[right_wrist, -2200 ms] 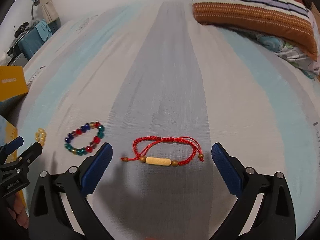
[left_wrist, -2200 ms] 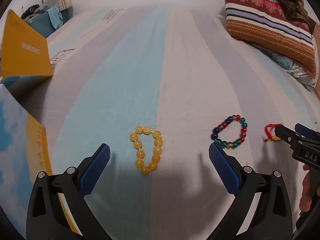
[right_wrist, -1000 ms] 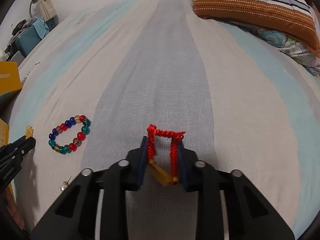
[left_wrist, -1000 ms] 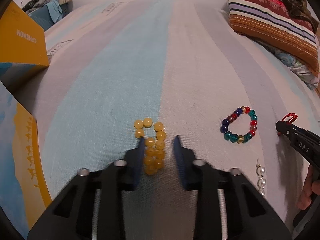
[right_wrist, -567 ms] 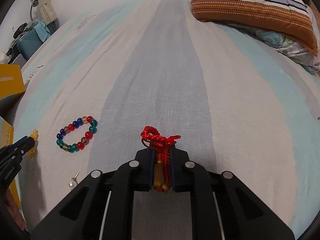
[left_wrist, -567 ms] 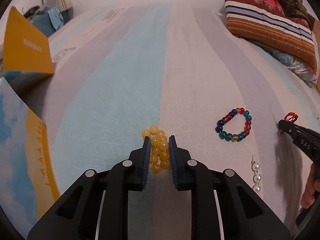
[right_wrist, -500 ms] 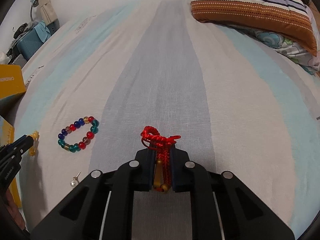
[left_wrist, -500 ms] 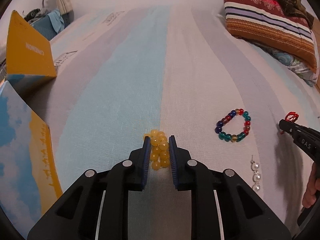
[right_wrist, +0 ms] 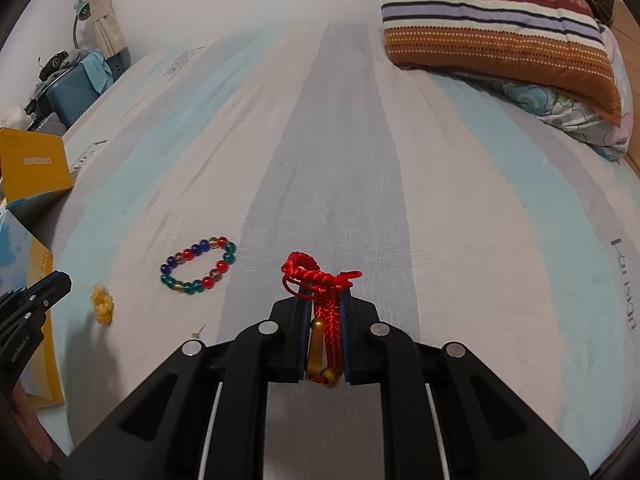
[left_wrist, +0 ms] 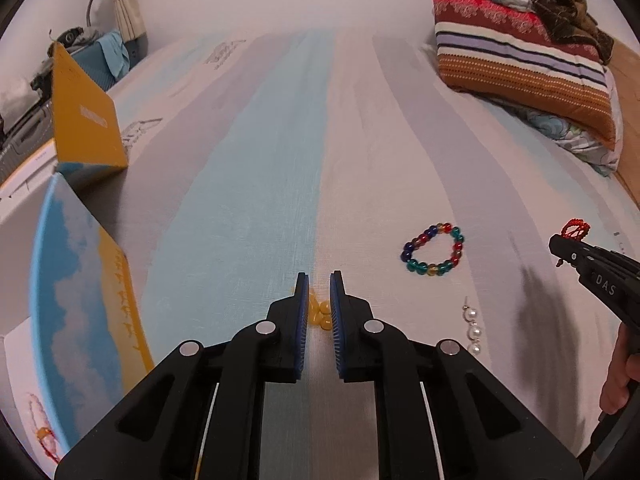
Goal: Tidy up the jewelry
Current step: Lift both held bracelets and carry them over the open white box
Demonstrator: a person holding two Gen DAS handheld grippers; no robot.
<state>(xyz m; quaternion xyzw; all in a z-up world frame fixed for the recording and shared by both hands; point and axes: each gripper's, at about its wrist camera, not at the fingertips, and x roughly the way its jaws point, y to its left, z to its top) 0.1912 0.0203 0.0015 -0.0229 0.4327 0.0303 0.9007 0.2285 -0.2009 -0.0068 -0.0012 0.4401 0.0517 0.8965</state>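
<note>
My left gripper is nearly shut, and the yellow bead bracelet lies bunched on the bed between and below its fingers. In the right wrist view that bracelet lies on the sheet ahead of the left gripper's tip, apart from it. My right gripper is shut on the red cord bracelet, held above the bed; it also shows in the left wrist view. A multicoloured bead bracelet lies on the bed between the two grippers.
An open box with a blue and yellow lid stands at the left, with a red bracelet inside. A yellow box sits behind it. A pearl earring lies near the beads. Striped pillows lie at the far right.
My left gripper has lifted and drawn back; the yellow bracelet has slipped out of it and lies on the bed. My right gripper has risen with the red bracelet in it.
</note>
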